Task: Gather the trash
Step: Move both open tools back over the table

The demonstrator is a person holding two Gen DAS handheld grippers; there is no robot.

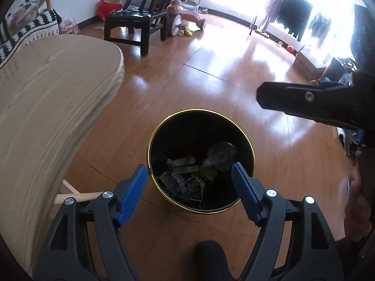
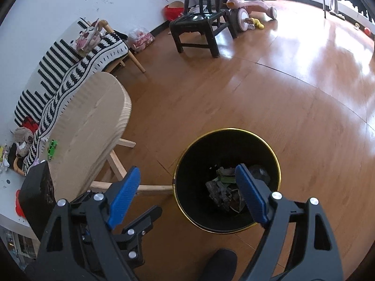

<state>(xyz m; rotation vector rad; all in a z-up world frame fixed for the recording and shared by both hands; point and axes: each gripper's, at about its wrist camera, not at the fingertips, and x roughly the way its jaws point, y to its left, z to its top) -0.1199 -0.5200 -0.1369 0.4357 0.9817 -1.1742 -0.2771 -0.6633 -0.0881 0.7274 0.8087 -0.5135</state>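
Closest thing in both views is a dark foot [image 1: 211, 255] poking in at the bottom, right on the near side of the bin. Just past it, the left gripper [image 1: 189, 178] hangs over the black bin [image 1: 248, 140] with the gold rim, blue pads spread wide and nothing between them. Right gripper [image 2: 187, 182] is the same deal: fingers apart, empty, sitting over the bin's left edge, so its left pad is over the floor and its right pad is over the opening.

The trash [image 1: 187, 178] is already down in the bin: crumpled paper, a green wrapper, something greyish and plastic-looking on the far right side of the bottom. No long axis worth lining up on, it's just a heap.

So the bin isn't where the next grab comes from, I'd say. The only candidate I can spot is a small green thing [image 2: 52, 148] on the round wooden table [image 2: 93, 117], left of the bin. Can't tell if it's trash or a toy. The left gripper looks nearer that side.
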